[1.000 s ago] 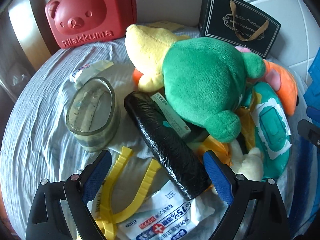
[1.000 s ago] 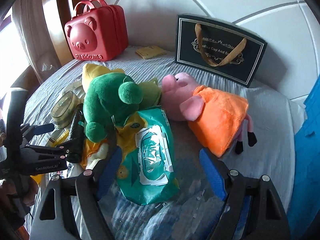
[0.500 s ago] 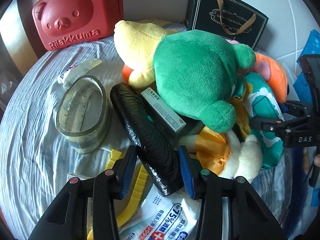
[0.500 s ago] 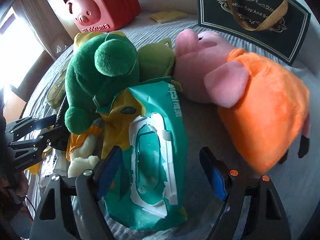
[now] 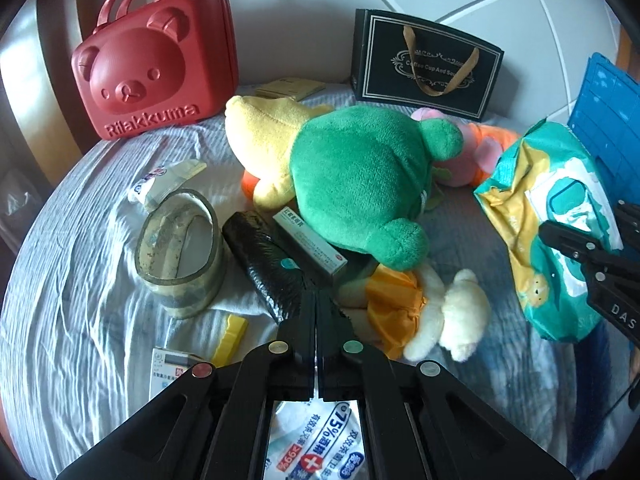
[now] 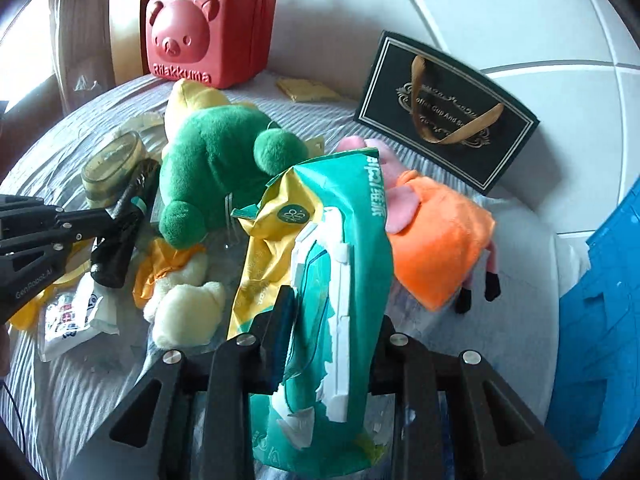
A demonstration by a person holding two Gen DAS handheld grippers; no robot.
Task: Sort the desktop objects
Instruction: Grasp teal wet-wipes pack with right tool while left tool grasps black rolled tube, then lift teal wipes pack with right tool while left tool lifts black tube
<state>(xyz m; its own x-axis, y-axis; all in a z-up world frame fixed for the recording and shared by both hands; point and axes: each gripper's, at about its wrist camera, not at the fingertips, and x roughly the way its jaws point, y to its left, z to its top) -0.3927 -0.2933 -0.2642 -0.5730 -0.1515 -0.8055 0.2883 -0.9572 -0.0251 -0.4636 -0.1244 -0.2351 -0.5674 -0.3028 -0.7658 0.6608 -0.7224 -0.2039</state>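
Left wrist view: left gripper point(image 5: 316, 300) pinched shut on the black roll point(image 5: 264, 256), which lies beside the tape ring point(image 5: 180, 252) and under the green plush point(image 5: 360, 184).

Right wrist view: right gripper point(image 6: 332, 320) clamps the wet-wipes pack point(image 6: 324, 264), raised above the bedsheet point(image 6: 72, 380) (pig plush point(image 6: 436, 236) behind it).

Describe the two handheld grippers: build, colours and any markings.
Both are black plastic scissor-style frames with silver rivets at the pivots. The right gripper shows blue pads on its fingers, and white "DAS" lettering where it appears in the left view. The left gripper carries white "GenRobot.AI" lettering in the right view; its pads are hidden. No cables or sleeves can be made out.
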